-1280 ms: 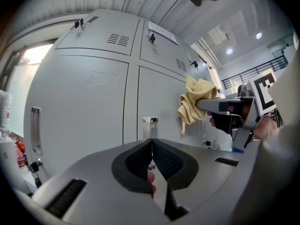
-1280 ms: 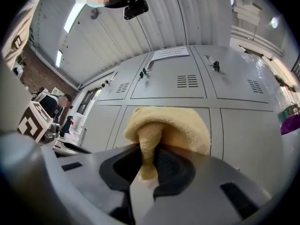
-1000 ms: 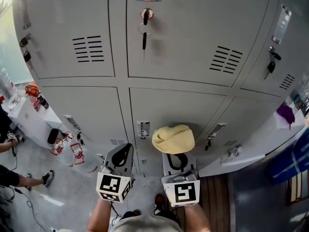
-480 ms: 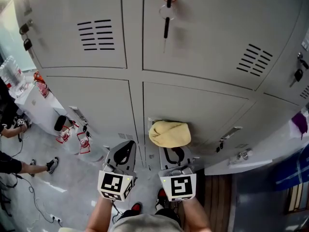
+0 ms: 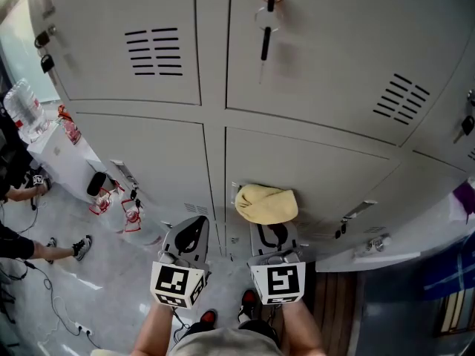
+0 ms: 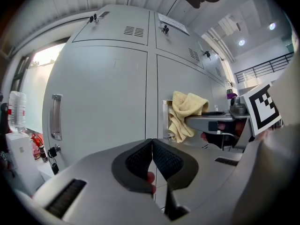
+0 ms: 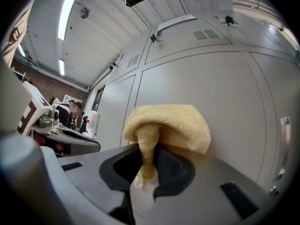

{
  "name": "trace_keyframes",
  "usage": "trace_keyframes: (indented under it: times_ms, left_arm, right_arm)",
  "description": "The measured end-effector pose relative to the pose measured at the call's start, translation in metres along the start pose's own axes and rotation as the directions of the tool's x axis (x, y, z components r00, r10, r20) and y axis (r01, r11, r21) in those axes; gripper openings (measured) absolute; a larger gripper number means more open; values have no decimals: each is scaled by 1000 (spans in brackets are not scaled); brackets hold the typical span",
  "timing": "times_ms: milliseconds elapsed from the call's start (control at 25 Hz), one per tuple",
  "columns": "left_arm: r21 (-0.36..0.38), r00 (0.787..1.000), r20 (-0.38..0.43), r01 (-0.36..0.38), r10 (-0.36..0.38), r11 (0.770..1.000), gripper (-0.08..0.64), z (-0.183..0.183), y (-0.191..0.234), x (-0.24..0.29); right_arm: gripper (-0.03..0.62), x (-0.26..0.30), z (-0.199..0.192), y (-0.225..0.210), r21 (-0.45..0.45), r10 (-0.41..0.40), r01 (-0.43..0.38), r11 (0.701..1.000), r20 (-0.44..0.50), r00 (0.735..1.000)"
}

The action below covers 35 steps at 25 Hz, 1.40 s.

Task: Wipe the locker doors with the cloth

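Observation:
A bunched yellow cloth is pressed against the grey lower middle locker door, close to that door's recessed handle. My right gripper is shut on the yellow cloth, which folds over its jaws and touches the door. My left gripper hangs to the left of it, shut with nothing between its jaws, a little off the lower left locker door. In the left gripper view the cloth hangs at the door seam beside the right gripper.
Upper locker doors carry vents, and a key hangs from the middle one. A white stand with a water bottle and red-tagged keys sits at the left. A person's shoe is on the floor at left. A purple thing lies at right.
The head view has shifted, so the lockers sit lower and more to the right in the picture. The right gripper still holds the cloth on the lower middle door; the cloth looks flatter.

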<state>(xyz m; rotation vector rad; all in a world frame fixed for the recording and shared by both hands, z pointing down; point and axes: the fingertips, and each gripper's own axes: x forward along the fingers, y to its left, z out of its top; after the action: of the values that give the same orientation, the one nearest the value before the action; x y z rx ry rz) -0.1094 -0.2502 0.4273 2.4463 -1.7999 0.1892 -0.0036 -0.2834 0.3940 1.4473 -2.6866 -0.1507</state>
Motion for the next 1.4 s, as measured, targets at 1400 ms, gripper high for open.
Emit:
trace_keyframes:
  times_ms: [1400]
  left_arm:
    - [19, 978, 14, 208, -208, 978, 23, 9, -96, 49]
  right_arm:
    - [75, -71, -29, -119, -18, -271, 271, 963, -52, 961]
